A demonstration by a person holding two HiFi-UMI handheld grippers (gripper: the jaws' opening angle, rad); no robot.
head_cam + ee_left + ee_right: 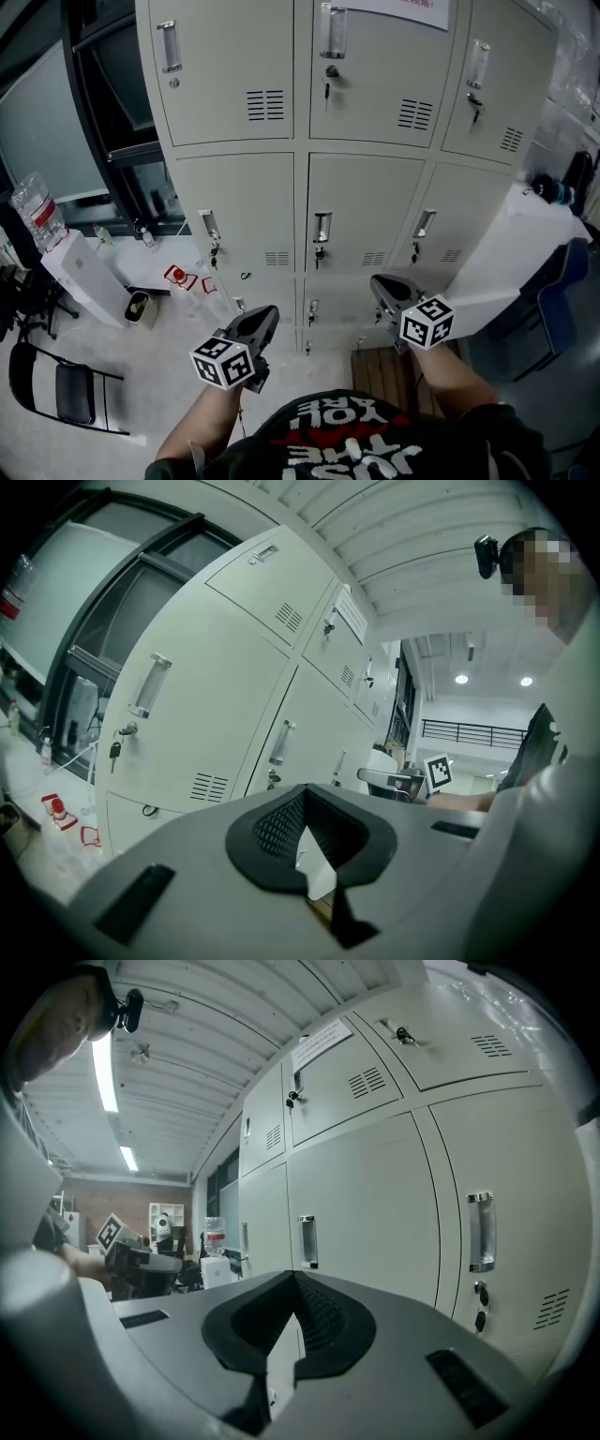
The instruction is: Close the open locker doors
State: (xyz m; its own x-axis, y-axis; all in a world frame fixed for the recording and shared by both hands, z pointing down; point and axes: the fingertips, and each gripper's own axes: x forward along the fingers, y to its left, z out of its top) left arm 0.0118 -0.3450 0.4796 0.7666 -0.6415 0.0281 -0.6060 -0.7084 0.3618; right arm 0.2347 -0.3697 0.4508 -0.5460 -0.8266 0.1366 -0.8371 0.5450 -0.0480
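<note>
A bank of pale grey lockers (pixel 361 216) fills the head view, in rows of three. Every door I can see lies flush with its frame; keys hang in several locks (pixel 320 251). The lowest row is partly hidden behind my grippers. My left gripper (pixel 267 314) hovers in front of the lower left doors, jaws shut and empty. My right gripper (pixel 380 281) hangs before the lower right doors, also shut with nothing in it. In the left gripper view the left gripper (pixel 302 791) points along the locker front (pixel 202 714). In the right gripper view the right gripper (pixel 295 1281) points along the locker front (pixel 375 1204).
A white stand (pixel 84 272) carrying a water bottle (pixel 37 211) is at the left, with a black folding chair (pixel 61 389) nearer me. Red items (pixel 178 277) lie on the floor. A wooden board (pixel 384 375) is underfoot. A white slanted panel (pixel 525 244) and a blue chair (pixel 562 291) crowd the right.
</note>
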